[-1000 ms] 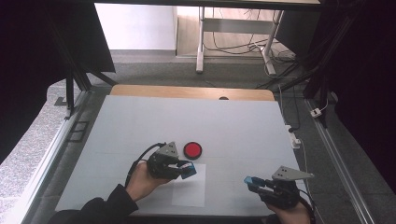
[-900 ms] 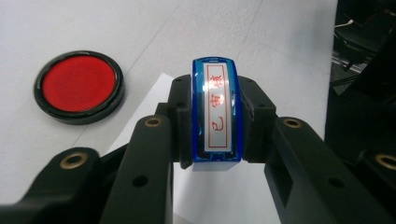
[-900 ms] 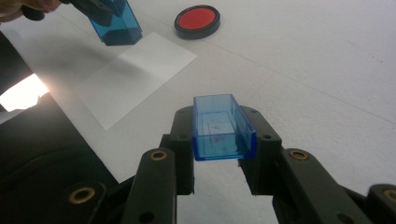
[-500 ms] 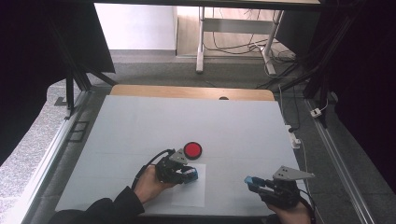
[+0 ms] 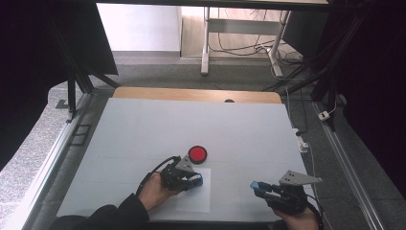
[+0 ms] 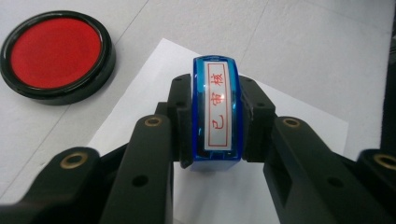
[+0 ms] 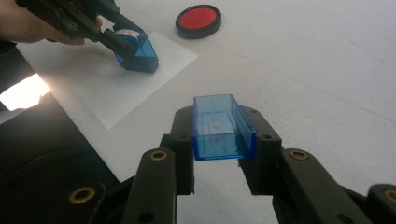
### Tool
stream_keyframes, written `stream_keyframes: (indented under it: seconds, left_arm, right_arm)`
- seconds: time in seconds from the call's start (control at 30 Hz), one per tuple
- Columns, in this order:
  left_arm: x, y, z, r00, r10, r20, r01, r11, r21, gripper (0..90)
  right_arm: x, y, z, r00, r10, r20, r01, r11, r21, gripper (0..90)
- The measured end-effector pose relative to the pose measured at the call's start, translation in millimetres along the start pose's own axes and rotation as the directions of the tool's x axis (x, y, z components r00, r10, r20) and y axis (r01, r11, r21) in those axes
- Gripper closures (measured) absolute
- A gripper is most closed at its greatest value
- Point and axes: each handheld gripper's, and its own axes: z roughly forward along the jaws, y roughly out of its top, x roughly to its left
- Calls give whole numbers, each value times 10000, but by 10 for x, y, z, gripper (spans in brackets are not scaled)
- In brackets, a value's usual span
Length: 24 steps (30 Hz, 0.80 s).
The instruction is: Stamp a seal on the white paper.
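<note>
My left gripper (image 5: 195, 180) is shut on a blue stamp (image 6: 217, 114) with a white label in red characters. The stamp (image 7: 137, 53) is tilted, and its base seems to rest on a white paper sheet (image 5: 195, 203). A round red ink pad (image 5: 197, 154) in a black case lies just beyond the sheet, to the stamp's left in the left gripper view (image 6: 56, 56). At the front right my right gripper (image 5: 257, 187) is shut on a clear blue stamp cap (image 7: 222, 126), open side up, held above the table.
The grey-white table top (image 5: 191, 124) stretches bare behind the ink pad, with a wooden strip (image 5: 196, 95) at its far edge. Metal rails run along both sides. A white cable plug (image 5: 300, 143) hangs at the right edge.
My left gripper has come down and slightly nearer with the stamp, from beside the ink pad onto the paper. The right gripper has stayed where it was.
</note>
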Motion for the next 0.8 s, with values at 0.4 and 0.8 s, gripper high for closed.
stream_keyframes:
  seconds: [0.4, 0.8]
  left_arm:
    - [135, -56, 17, 9912, -1049, 812, 1081, 9935, -365, 703]
    - [3, -17, 15, 9995, -314, 2, 314, 9995, -77, 703]
  right_arm:
    - [-2, 2, 4, 10000, 6, 11, -6, 10000, 71, 681]
    - [0, 3, 9, 10000, -11, -3, 11, 9999, 139, 681]
